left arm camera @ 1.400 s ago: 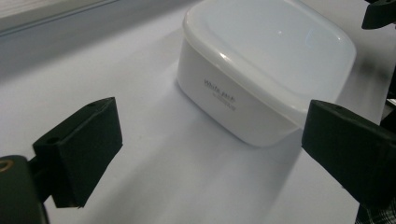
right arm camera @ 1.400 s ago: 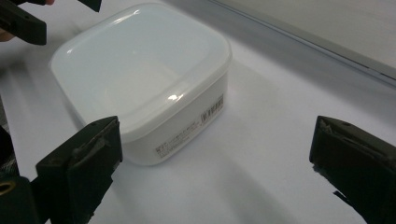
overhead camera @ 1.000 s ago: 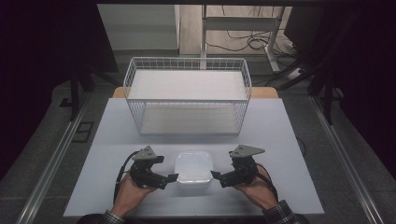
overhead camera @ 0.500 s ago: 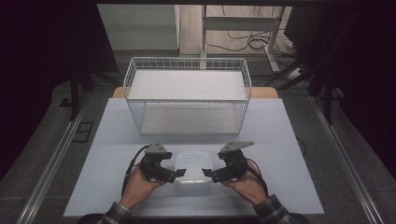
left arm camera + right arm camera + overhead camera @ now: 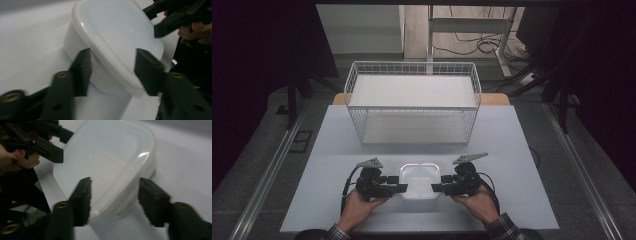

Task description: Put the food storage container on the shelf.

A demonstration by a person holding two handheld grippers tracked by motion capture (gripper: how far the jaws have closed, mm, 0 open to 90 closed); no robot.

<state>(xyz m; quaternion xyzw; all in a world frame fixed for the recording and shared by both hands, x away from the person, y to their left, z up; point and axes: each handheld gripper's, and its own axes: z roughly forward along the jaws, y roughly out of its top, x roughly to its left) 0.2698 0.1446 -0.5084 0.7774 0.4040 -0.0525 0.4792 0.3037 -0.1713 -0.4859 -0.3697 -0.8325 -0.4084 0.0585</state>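
A white plastic container (image 5: pixel 419 180) with a fitted lid sits near the front edge of the table. My left gripper (image 5: pixel 398 185) is at its left end and my right gripper (image 5: pixel 438 186) at its right end, each held in a hand. In the left gripper view the jaws have just been closing; my left gripper (image 5: pixel 112 62) has one pad against the container (image 5: pixel 117 37) wall and the other over the lid. The right gripper view shows the same closing, with my right gripper (image 5: pixel 116 187) straddling the container (image 5: pixel 107 162) end, its pads touching the lid and wall.
A white wire basket (image 5: pixel 412 107) stands at the back of the pale table (image 5: pixel 512 150), its open top facing up. Table surface lies bare between the basket and the container. Dark floor and cables surround the table.
Both hands slid inward from beside the container to its two ends. Both pairs of jaws narrowed from wide open onto the container's ends.
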